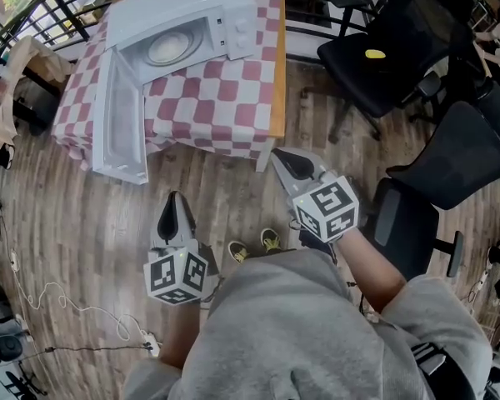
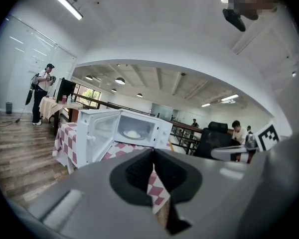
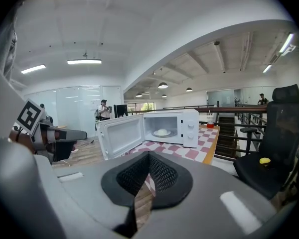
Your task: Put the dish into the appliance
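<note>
Left gripper (image 2: pixel 153 152): jaws fully together, pads meeting tip to tip, nothing between them. It is held low in front of the person's body and points toward the table (image 1: pixel 277 73); it touches nothing.

Right gripper (image 3: pixel 148 155): jaws also closed at the tips and empty. It is held beside the left one, a little nearer the table, and is clear of every object.

Dish (image 1: pixel 167 48): white, lying flat on the turntable inside the microwave (image 1: pixel 233 11), roughly centred in the cavity. Neither gripper is near it.

The microwave door (image 1: pixel 121 119) is swung wide open and overhangs the table edge on the person's left. The microwave stands on a red-and-white checked cloth (image 1: pixel 208 107) that covers most of the tabletop. A red cup (image 3: pixel 210 119) stands at the table's far edge, behind the microwave.

To the right of the table is a black office chair (image 1: pixel 400 40) with a small yellow object (image 1: pixel 375 54) on its seat.
</note>
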A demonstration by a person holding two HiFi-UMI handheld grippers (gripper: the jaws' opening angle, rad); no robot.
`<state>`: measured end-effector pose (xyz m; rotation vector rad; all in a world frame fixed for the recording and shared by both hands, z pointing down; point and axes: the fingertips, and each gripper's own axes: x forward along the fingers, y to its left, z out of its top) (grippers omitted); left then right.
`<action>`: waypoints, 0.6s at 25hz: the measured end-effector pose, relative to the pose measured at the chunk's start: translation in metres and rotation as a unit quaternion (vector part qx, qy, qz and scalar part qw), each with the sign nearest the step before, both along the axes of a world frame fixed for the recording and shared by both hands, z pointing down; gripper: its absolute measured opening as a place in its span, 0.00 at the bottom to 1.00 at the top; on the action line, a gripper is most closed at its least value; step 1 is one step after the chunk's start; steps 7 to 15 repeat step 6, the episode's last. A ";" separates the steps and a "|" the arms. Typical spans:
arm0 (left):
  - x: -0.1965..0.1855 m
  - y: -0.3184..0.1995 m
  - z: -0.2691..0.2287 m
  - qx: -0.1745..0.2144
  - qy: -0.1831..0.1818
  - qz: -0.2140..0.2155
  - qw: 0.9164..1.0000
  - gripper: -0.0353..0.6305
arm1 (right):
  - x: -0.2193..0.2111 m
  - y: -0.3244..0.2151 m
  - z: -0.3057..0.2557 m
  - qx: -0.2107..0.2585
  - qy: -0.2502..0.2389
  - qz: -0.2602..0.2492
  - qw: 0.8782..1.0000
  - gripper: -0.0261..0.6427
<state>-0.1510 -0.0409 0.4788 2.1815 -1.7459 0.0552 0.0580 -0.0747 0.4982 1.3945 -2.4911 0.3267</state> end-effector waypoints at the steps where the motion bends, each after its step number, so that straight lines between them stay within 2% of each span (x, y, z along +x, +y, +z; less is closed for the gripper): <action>1: 0.001 -0.001 -0.001 0.000 0.003 0.001 1.000 0.07 | 0.001 -0.001 0.000 0.001 0.000 0.001 1.000 0.04; 15: 0.005 -0.005 -0.001 -0.002 0.012 0.006 1.000 0.07 | 0.000 -0.005 0.001 -0.001 0.000 -0.002 1.000 0.04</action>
